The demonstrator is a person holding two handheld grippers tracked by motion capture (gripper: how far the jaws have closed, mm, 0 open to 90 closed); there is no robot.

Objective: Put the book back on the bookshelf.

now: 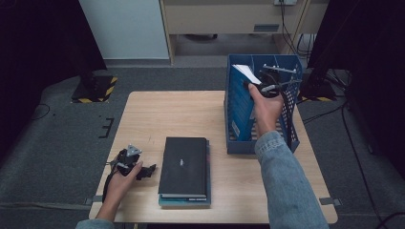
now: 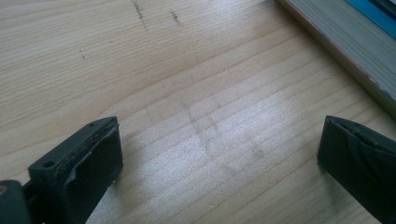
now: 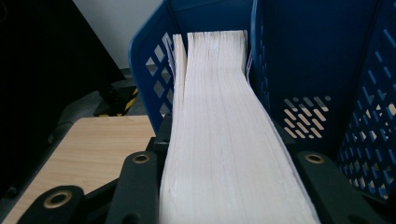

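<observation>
Right gripper point(image 3: 229, 186) is clamping the book point(image 3: 219, 121) by its page edge, book sitting inside the blue file rack point(image 3: 299, 56); the high view is hiding its cover behind the rack wall. Left gripper point(image 2: 219, 158) is idling with jaws apart over bare table point(image 2: 140, 70), 2 stacked books point(image 1: 185, 171) just beside it, cut off in its own view.

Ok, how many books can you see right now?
3. One thick book with a blue cover is held in the right gripper, going into the blue plastic file rack. A black book lies on a teal one on the table; others may be hidden.
</observation>
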